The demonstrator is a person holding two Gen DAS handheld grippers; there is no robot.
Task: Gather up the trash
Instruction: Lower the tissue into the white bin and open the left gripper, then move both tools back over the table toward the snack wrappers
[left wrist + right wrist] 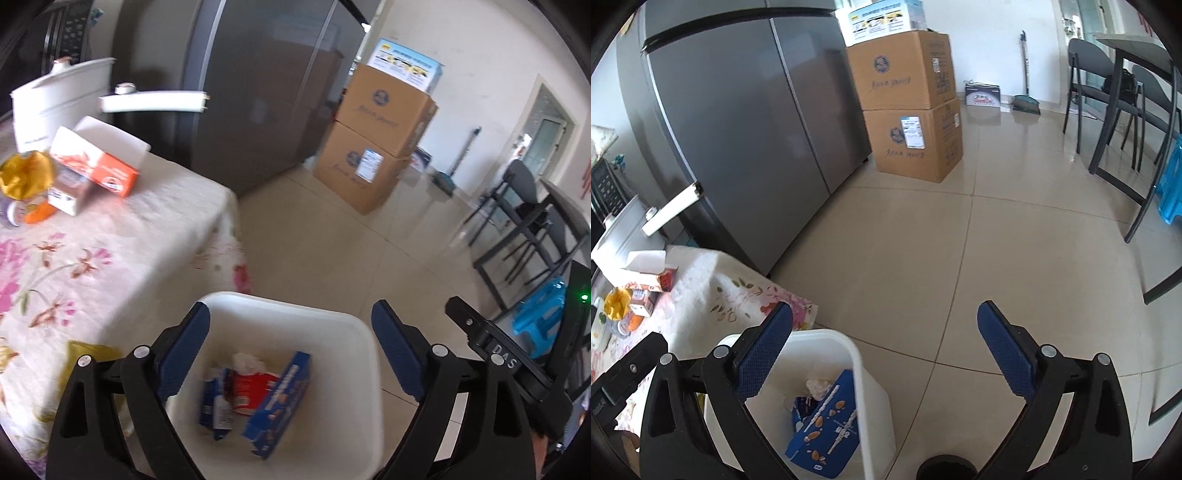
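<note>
A white plastic bin (332, 332) stands on the tiled floor (960, 258), just beside the corner of a table under a floral cloth (110, 258). Inside it lie a blue carton (280, 398) leaning on its long edge against the right wall, a red and white packet (251, 391) beside it, a smaller dark blue packet (216, 406) to the left, and a crumpled white tissue (247, 360) on top of the heap. From the right wrist view the same bin (864, 387) shows the blue carton (827, 435) printed with almond shapes and the tissue (816, 386) behind it.

The left gripper (291, 354) hangs directly above the bin's mouth, jaws spread wide and released, nothing between the blue pads. The right gripper (886, 358) is likewise spread and empty, over the floor just right of the bin.

On the table, more items remain: an orange and white box (99, 166) with its flap up, a yellow crumpled wrapper (26, 173), a small carton (68, 194), and a yellow-green wrapper (92, 356) near the table's edge by the bin. Behind them sits a white appliance (55, 99). Farther off stand a grey refrigerator (738, 129), two stacked cardboard boxes (912, 110), dark chairs (1108, 92) and a blue stool (1171, 181).
</note>
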